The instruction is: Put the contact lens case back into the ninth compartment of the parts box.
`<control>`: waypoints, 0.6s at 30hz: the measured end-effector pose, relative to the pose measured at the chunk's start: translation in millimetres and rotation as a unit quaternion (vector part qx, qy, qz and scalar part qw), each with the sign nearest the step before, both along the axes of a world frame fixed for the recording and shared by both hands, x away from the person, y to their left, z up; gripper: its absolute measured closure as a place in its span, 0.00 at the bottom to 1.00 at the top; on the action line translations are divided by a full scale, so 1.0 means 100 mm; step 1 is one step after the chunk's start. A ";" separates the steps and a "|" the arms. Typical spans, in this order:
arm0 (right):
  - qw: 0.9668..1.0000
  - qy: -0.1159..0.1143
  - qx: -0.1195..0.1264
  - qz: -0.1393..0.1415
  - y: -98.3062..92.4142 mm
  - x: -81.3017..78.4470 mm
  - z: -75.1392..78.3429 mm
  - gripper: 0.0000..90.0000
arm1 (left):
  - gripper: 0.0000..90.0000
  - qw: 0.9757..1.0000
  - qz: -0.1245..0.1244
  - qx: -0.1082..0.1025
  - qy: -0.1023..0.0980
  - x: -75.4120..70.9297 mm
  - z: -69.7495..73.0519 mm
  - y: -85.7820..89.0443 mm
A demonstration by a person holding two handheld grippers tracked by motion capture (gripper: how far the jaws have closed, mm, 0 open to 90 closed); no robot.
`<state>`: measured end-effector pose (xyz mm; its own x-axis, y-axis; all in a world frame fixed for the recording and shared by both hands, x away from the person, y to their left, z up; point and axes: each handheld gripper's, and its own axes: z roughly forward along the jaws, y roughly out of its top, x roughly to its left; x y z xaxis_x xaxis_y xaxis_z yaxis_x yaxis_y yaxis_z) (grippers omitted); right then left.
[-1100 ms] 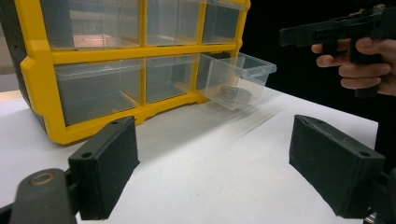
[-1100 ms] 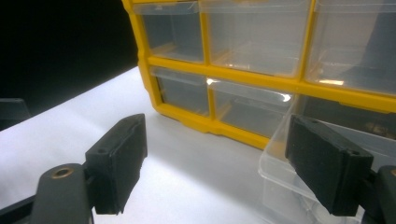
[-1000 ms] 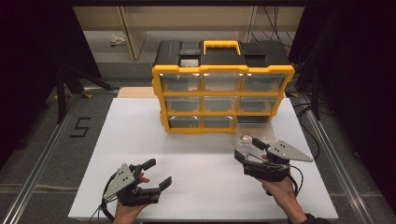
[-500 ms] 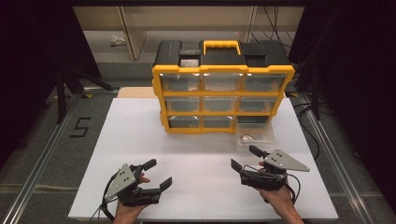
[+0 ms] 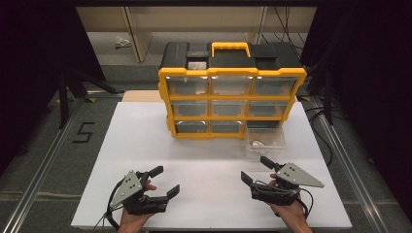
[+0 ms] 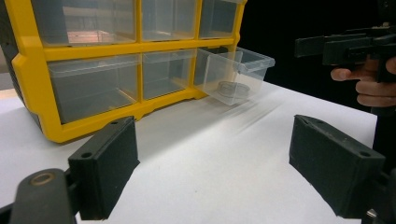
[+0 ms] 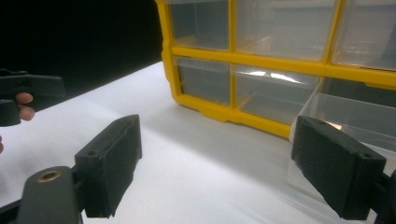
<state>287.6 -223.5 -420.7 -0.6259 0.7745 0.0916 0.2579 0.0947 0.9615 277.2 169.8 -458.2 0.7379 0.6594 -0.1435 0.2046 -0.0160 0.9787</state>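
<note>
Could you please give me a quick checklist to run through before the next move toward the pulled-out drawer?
1. Left hand-held gripper open and empty: ok.
2. Right hand-held gripper open and empty: ok.
3. Bottom-right clear drawer pulled out of the yellow organizer: ok.
4. Small round item inside the drawer identified: cannot tell.
5. White table bare between grippers and drawer: ok.
6. Other drawers closed: ok.

White table (image 5: pixel 145 145) — flat top; carries a yellow drawer cabinet (image 5: pixel 231 104) at the rear, bottom-right clear drawer (image 5: pixel 265 141) pulled out onto the surface.
</note>
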 end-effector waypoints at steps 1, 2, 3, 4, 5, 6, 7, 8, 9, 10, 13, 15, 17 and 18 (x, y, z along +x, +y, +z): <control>1.000 -0.001 -0.001 0.000 0.00 -0.01 -0.01 0.19 | 0.17 1.000 0.000 0.000 0.000 0.00 0.00 0.00; 1.000 0.000 0.000 0.000 0.00 -0.02 -0.01 0.19 | 0.17 1.000 0.000 0.000 0.001 0.00 0.00 0.00; 1.000 -0.001 0.000 0.001 -0.01 -0.02 -0.02 0.19 | 0.17 1.000 0.000 0.000 0.001 0.00 0.00 0.00; 1.000 0.000 -0.001 0.001 -0.01 -0.03 -0.02 0.19 | 0.17 1.000 0.000 0.001 0.001 0.00 0.00 0.00; 1.000 0.000 -0.001 0.000 -0.01 -0.04 -0.03 0.19 | 0.17 1.000 0.000 0.000 0.001 0.00 0.00 0.00; 1.000 0.000 -0.001 0.000 -0.02 -0.05 -0.03 0.19 | 0.17 1.000 0.000 0.000 0.001 0.00 0.00 0.00; 1.000 0.000 0.000 0.000 -0.02 -0.06 -0.03 0.19 | 0.17 1.000 0.000 0.000 0.001 0.00 0.00 0.00; 1.000 -0.001 -0.001 0.000 -0.02 -0.07 -0.04 0.19 | 0.17 1.000 0.000 0.000 0.001 0.00 0.00 0.00; 1.000 -0.001 -0.001 0.000 -0.03 -0.08 -0.04 0.19 | 0.17 1.000 -0.001 0.000 0.001 0.00 0.00 0.00; 1.000 -0.001 -0.001 0.001 -0.03 -0.08 -0.05 0.19 | 0.17 1.000 0.000 0.001 0.001 0.00 0.00 0.00; 1.000 -0.003 -0.004 0.000 -0.04 -0.10 -0.06 0.19 | 0.17 1.000 -0.001 0.000 0.000 0.00 0.00 0.00; 1.000 -0.003 -0.003 0.000 -0.05 -0.11 -0.07 0.19 | 0.17 1.000 -0.001 0.000 0.001 0.00 0.00 0.00; 1.000 -0.002 -0.004 -0.001 -0.05 -0.11 -0.08 0.19 | 0.17 1.000 -0.001 0.000 0.001 0.00 0.00 0.00; 1.000 -0.002 -0.005 -0.001 -0.05 -0.11 -0.09 0.19 | 0.17 1.000 -0.001 0.000 0.000 0.00 0.00 0.00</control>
<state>276.6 -228.1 -429.4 -0.6253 0.7762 0.0812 0.2533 0.1035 0.9618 277.0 169.5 -458.2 0.7390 0.6581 -0.1443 0.2053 -0.0159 0.9786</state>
